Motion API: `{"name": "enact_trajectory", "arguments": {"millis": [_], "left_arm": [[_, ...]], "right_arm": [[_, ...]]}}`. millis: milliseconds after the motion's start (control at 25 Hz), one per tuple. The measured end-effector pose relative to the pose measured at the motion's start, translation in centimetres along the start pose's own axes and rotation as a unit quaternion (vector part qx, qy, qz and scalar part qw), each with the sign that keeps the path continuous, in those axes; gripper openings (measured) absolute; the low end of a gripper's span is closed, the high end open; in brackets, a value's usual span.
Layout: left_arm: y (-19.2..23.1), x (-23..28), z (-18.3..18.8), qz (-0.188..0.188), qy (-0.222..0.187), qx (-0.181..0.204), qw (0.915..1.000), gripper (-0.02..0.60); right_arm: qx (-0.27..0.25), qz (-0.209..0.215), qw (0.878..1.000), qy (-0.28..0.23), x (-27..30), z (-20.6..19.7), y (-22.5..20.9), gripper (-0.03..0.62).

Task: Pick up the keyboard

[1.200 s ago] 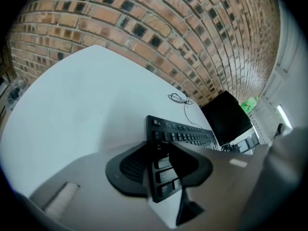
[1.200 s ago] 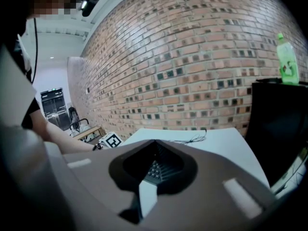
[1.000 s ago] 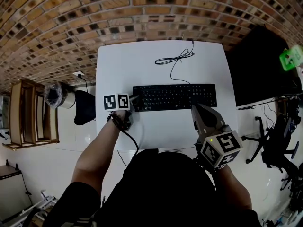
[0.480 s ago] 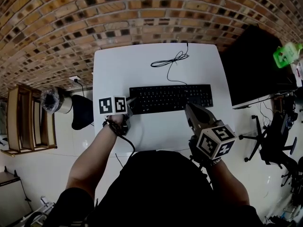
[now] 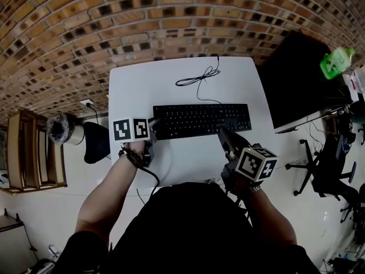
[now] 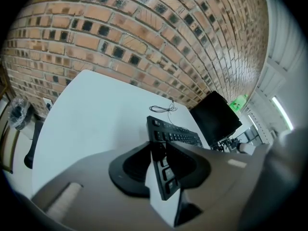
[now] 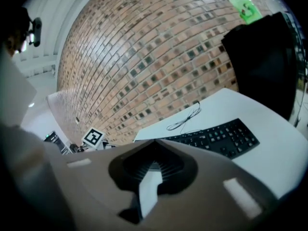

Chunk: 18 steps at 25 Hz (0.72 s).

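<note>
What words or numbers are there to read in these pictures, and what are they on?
No text can be read anywhere.
Keys of the keyboard: the print is too small to read.
Label on the green bottle: too blurred to read.
Markers on the cubes: black-and-white square patterns, not letters or numbers.

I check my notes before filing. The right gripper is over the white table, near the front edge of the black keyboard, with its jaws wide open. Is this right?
Not quite: the right gripper has its jaws shut together, nothing between them, as the right gripper view shows. The rest holds: it is over the white table, near the front edge of the black keyboard.
</note>
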<state>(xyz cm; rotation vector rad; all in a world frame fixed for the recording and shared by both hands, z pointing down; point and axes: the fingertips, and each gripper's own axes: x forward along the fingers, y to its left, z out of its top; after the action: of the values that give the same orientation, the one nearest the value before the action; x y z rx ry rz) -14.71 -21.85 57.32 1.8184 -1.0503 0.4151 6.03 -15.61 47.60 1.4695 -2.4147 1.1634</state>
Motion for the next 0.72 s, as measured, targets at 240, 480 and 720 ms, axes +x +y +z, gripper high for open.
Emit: {"name": "enact_trajectory", "arguments": {"millis": [240, 480, 720], "left_arm": [[-1.2, -0.8, 0.8, 0.001, -0.016, 0.001, 0.9999, 0.107], [-2.2, -1.6, 1.2, 0.003, -0.024, -0.004, 0.9997, 0.106], [-3.1, -1.9, 1.3, 0.006, -0.025, -0.006, 0.9996, 0.103]], "right_arm": [[0.113, 0.024, 0.993, 0.016, 0.9, -2.1, -3.1, 0.098], [0.237, 0.025, 0.971, 0.009, 2.1, -4.6, -7.5, 0.196], [0.336, 0.052, 0.94, -0.034, 3.9, -6.3, -10.7, 0.273]]}}
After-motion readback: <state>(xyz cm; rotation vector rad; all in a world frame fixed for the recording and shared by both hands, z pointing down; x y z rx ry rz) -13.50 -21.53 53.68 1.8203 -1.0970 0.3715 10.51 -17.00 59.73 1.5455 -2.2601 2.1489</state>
